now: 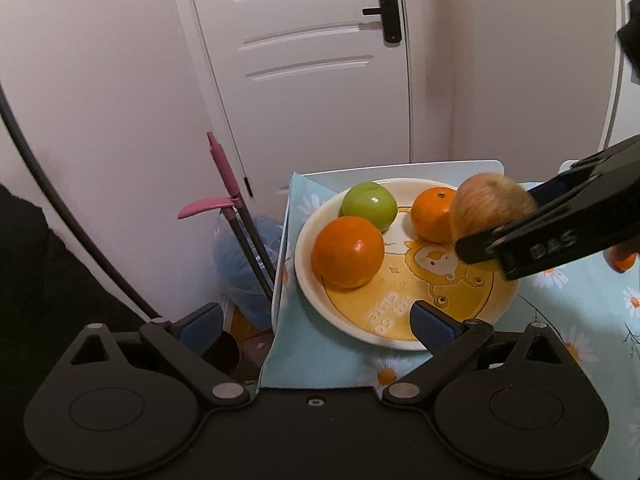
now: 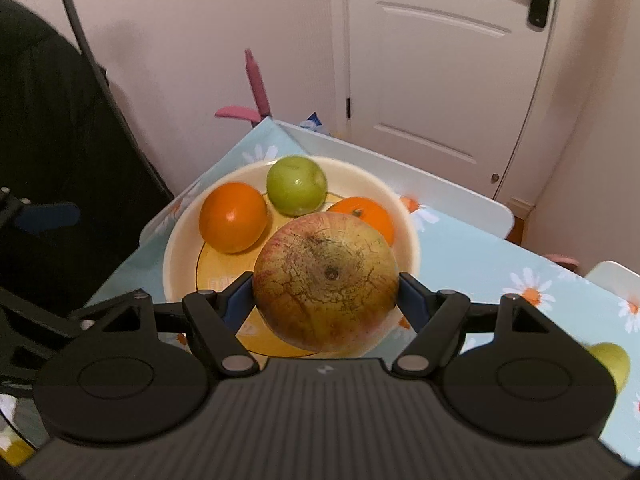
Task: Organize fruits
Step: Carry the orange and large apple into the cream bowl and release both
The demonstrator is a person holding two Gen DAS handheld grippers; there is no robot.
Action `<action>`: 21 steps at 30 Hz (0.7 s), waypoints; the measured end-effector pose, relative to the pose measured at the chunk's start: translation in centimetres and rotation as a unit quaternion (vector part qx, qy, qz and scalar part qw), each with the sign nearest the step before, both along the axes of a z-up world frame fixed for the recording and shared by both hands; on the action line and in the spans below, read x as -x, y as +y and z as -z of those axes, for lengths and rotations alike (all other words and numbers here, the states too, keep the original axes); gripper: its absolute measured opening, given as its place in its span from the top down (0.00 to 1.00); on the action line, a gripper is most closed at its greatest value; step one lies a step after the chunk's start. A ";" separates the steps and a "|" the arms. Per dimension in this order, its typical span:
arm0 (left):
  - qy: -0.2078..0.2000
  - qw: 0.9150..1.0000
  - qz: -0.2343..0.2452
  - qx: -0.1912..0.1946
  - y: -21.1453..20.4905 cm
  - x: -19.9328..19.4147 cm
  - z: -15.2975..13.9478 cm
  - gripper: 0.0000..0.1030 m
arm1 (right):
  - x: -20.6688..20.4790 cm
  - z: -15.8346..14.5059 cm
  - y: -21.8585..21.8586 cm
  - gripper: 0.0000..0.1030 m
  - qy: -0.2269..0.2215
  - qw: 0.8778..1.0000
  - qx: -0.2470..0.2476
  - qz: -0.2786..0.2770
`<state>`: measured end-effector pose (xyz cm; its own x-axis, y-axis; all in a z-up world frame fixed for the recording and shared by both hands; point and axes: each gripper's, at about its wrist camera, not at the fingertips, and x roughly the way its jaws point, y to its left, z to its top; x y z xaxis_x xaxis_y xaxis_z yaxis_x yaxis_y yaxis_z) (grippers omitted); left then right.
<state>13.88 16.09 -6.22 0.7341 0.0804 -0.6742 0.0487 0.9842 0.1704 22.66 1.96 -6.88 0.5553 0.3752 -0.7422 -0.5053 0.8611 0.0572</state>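
The apple (image 2: 326, 282) is in my right gripper (image 2: 326, 296), pinched at its widest part between the two blue pads (image 2: 412, 300), blossom end toward the camera. It hangs above the near right part of the plate (image 2: 176, 256), not yet resting on anything. In the left view it sits just beside the small orange (image 1: 434, 214), close enough that I cannot tell whether they touch.

The skin is rough and russeted, so I judge the grip secure; the fruit is round and will roll once let go. To do this well I should lower it onto the bare yellow centre of the plate, clear of the big orange (image 2: 233, 218) at the left, the green apple (image 2: 297, 185) at the back and the small orange at the right. I want it down on the dish before I spread the jaws, and then only slowly, so it settles instead of bumping its neighbours toward the rim.

My left gripper (image 1: 316, 322) hangs wide open and empty over the plate's near left edge. It could steady the plate, though I would keep it out of the way.

More fruit waits on the cloth (image 2: 480, 248): a yellow-green one (image 2: 610, 362) near the right gripper's body.
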 end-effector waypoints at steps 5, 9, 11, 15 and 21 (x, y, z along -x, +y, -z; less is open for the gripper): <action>0.000 1.000 -0.005 0.009 0.3 0.7 0.4 0.01 | -0.3 1.2 1.4 0.12 0.002 1.000 0.011 -0.011; 0.003 1.000 -0.003 -0.001 0.1 1.1 0.9 0.01 | -0.3 1.7 1.7 0.12 0.007 1.000 0.010 -0.010; 0.003 1.000 0.001 0.002 0.1 1.4 0.9 0.01 | 0.0 1.5 1.5 0.06 -0.003 1.000 0.003 -0.006; 0.000 1.000 0.006 0.003 0.2 1.6 0.7 0.01 | 0.6 -0.2 1.1 0.00 -0.046 0.999 0.004 0.003; -0.013 1.000 0.013 0.012 0.1 1.9 -0.5 0.01 | 1.9 -1.9 0.0 0.00 -0.045 0.999 -0.002 0.025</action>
